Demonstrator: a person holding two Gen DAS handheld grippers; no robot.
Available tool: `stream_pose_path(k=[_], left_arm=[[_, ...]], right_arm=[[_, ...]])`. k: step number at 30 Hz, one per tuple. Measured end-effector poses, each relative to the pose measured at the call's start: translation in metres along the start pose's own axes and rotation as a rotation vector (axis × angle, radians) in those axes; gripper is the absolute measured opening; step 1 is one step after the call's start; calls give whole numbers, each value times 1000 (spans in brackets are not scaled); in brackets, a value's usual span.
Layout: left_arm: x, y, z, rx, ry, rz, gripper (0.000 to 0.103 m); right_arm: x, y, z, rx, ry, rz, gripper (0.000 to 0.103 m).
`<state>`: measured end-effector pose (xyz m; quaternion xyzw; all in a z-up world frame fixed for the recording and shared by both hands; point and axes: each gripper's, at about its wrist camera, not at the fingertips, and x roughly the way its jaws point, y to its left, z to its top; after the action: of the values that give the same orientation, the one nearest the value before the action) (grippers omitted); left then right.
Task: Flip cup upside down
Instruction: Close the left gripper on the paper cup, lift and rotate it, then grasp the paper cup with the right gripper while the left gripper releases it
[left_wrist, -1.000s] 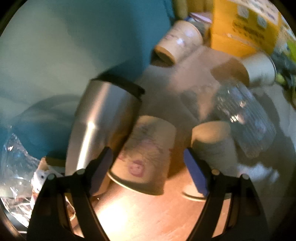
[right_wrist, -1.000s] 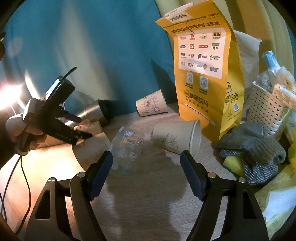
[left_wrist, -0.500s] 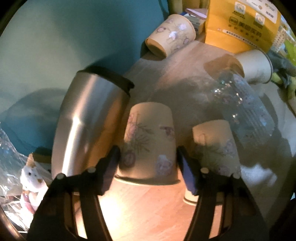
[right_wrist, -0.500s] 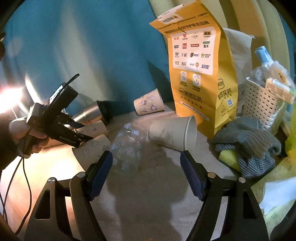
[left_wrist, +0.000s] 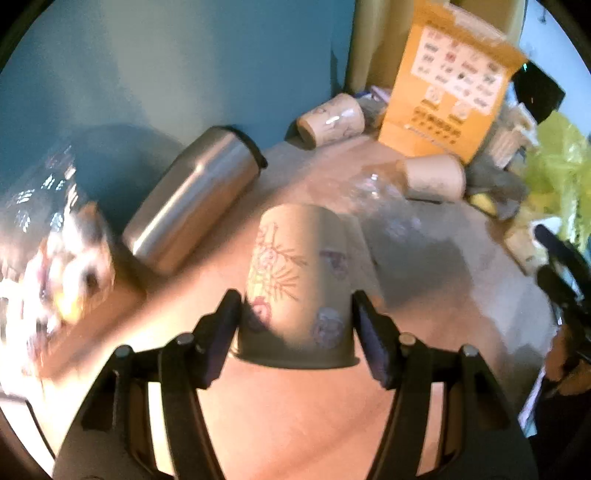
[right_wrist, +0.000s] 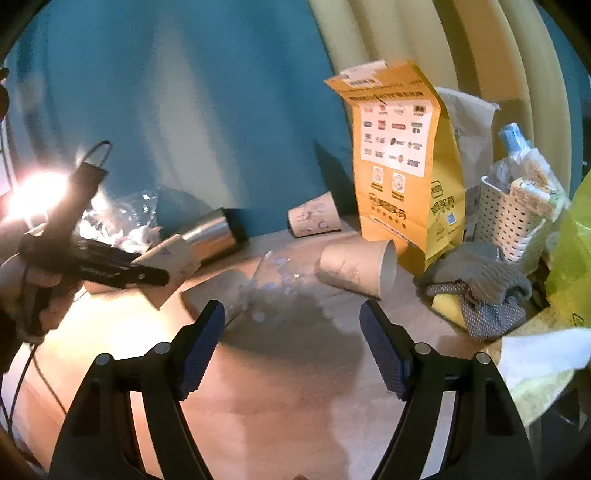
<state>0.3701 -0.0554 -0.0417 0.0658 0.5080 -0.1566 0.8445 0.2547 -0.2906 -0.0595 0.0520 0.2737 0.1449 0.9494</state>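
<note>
My left gripper (left_wrist: 297, 328) is shut on a printed paper cup (left_wrist: 299, 280), held off the wooden table with its base pointing away and its rim toward the camera. In the right wrist view the same cup (right_wrist: 173, 258) sits tilted in the left gripper (right_wrist: 147, 275) at the left. My right gripper (right_wrist: 291, 350) is open and empty above the table, near a clear plastic cup (right_wrist: 269, 280) lying on its side.
A steel tumbler (left_wrist: 195, 195) lies on its side by the blue wall. Two more paper cups (right_wrist: 356, 267) (right_wrist: 314, 219) lie on their sides. A yellow paper bag (right_wrist: 402, 166), a white basket (right_wrist: 509, 221) and grey cloths (right_wrist: 480, 284) crowd the right.
The left gripper closed on the paper cup and lifted it away from the tumbler and the other cups. The right gripper stayed open and drifted slightly.
</note>
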Motion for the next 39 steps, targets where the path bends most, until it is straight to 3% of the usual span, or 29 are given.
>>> stream_pose_path(k=[9,18,26,36,37,39], left_arm=[[-75,-18,-121,-292,-80,-148,62],[-78,-53,-232,-543,-34,-238,62],[-66,-73,-272,-620,28,-250,64],[-59,-72,-275,-622,52,-229,66],[-60,-73,-276,-616,53,-222,68],[-62,-73,-277,-613,46,-217,82]], right_arm=[[-47,39,-30,-35,17,53,78],[-69,68,-84,-21,154,133,78],[-72,73,-119,10,286,169,78],[-65,77,-120,1,314,192,78],[-65,78,-120,1,315,194,78],[-63,80,-119,-4,318,198,78]])
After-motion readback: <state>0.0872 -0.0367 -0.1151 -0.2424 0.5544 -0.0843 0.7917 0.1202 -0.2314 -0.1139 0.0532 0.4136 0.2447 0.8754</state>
